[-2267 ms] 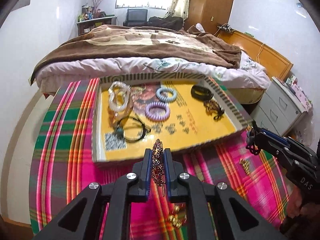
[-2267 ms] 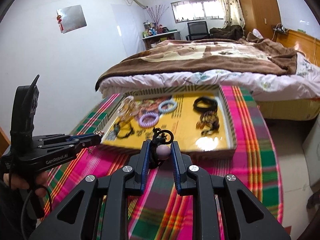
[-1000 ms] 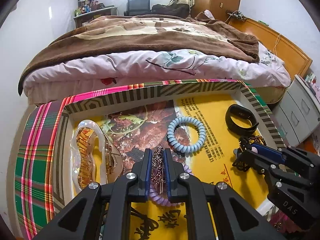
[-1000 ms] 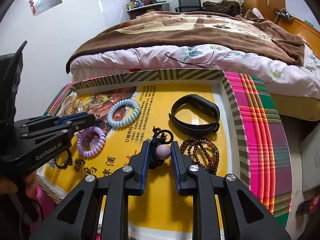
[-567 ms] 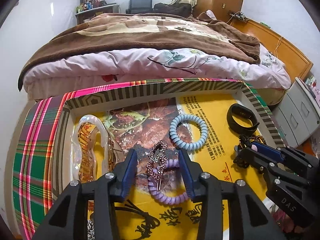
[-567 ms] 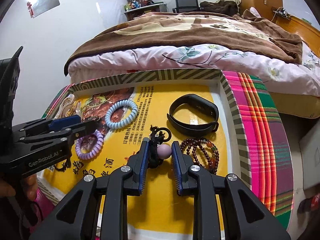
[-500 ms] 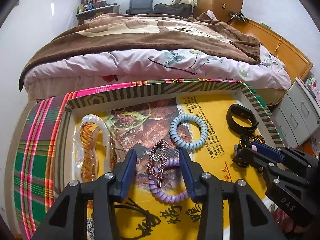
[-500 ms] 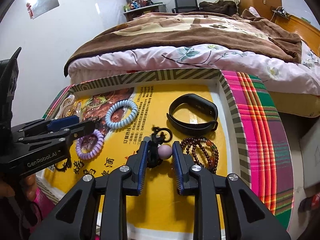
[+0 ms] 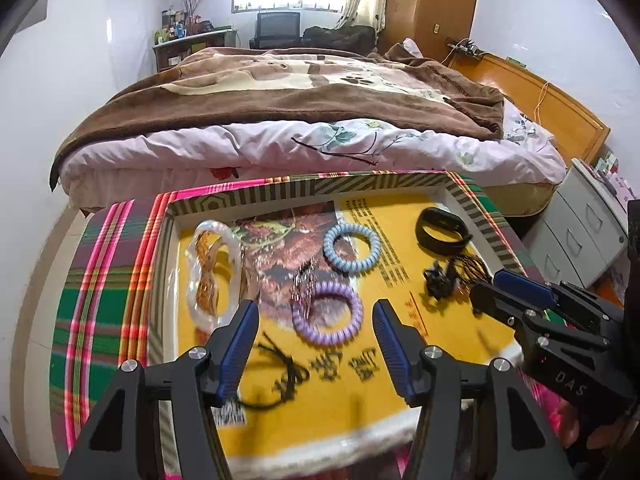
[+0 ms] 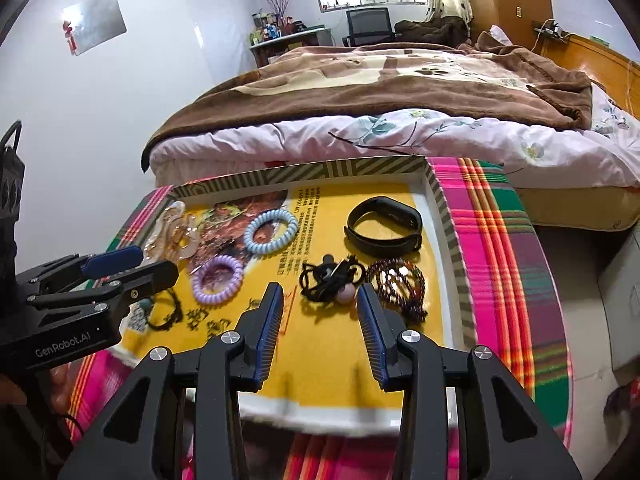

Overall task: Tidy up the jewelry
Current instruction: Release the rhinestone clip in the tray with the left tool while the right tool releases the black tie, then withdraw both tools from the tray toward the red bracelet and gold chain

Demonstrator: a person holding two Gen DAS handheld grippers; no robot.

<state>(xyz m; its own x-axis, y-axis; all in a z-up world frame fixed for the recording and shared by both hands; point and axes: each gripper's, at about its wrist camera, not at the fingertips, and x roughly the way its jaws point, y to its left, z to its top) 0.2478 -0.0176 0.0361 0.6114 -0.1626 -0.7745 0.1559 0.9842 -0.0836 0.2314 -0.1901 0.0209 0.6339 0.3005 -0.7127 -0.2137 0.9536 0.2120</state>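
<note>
A yellow-lined tray (image 9: 280, 194) (image 10: 360, 168) holds the jewelry. My left gripper (image 9: 314, 308) is open and empty above the tray's front. The beaded clip (image 9: 303, 286) lies just ahead of it, against the purple coil tie (image 9: 327, 314). My right gripper (image 10: 320, 296) is open and empty. The black cord with a pink bead (image 10: 329, 276) lies just ahead of its fingertips, beside the dark bead bracelet (image 10: 396, 278). The tray also holds a blue coil tie (image 9: 351, 249), a black band (image 10: 383, 226), a clear hair claw (image 9: 214, 276) and a black cord necklace (image 9: 276, 364).
The tray sits on a plaid cloth (image 10: 496, 240) over a table. A bed (image 9: 304, 120) runs along the far edge. A grey drawer unit (image 9: 588, 224) stands to the right. The right gripper shows in the left wrist view (image 9: 516, 292).
Both grippers have opened and drawn back. The left one let go of the beaded clip and the right one let go of the black cord with the bead; both now lie in the tray.
</note>
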